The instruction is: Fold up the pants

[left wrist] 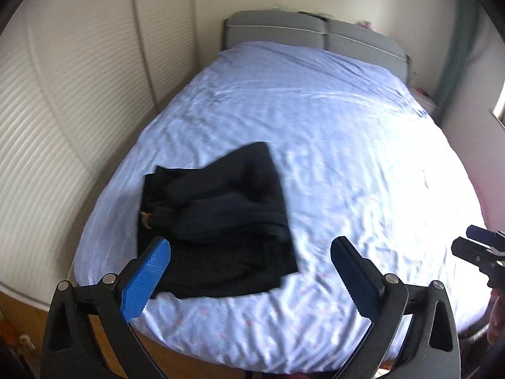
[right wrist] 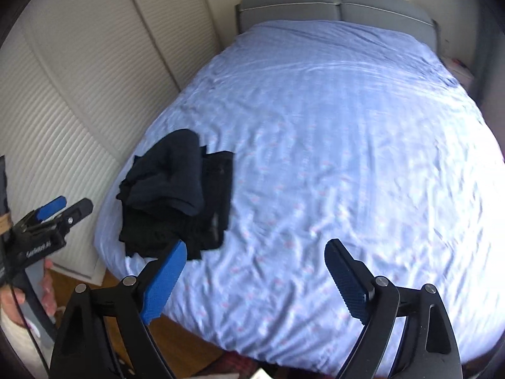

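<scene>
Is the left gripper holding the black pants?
No, the left gripper is open and empty above the dark black pants on the blue bedsheet.

You have the pants (left wrist: 217,218) lying on the bed (left wrist: 347,145) near its left foot corner, headboard (left wrist: 312,36) far behind, wardrobe doors (left wrist: 63,101) to the left.

1 bed (left wrist: 315,132) w/ 1 blue sheet (right wrist: 331,158), 1 grey headboard (left wrist: 315,34) in 2 panels, 1 pile of dark pants (left wrist: 217,218), exact garment count unclear; 2 grippers: left gripper (left wrist: 251,271), right gripper (right wrist: 255,273)
</scene>
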`<state>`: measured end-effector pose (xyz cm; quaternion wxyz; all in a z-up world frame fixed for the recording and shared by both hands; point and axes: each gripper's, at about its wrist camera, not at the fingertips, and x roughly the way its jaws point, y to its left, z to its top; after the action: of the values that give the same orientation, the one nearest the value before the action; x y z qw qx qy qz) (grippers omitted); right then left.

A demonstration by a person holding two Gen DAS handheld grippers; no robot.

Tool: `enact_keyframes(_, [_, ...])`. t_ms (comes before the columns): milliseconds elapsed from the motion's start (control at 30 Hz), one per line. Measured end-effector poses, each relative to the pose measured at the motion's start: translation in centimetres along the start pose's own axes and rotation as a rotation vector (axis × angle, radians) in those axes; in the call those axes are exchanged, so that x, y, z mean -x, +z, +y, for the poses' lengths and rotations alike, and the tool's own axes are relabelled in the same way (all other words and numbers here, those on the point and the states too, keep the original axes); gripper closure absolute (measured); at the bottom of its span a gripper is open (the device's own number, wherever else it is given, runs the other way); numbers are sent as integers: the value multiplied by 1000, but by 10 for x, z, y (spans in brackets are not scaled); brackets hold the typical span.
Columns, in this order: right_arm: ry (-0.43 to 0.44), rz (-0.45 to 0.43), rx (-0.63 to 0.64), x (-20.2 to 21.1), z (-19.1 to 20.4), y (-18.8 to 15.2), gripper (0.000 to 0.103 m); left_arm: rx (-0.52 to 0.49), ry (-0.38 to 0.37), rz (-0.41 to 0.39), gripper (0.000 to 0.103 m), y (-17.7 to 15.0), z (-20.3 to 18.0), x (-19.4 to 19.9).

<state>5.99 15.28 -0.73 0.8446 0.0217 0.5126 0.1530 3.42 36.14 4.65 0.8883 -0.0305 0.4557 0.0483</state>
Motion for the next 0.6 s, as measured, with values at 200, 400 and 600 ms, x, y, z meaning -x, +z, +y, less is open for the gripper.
enact_keyframes(200, [-31,0,-48,46,-57,-36,11,-71,-10,6,0,-17,-72,30])
enact_keyframes(400, [-74,-21,-49,87,-95,-63,11,-71,-51,6,0,-33,-125,57])
enact_keyframes(600, [-84,-56,-56,121,-126,-80,11,-75,-89,-8,0,-46,-172,76])
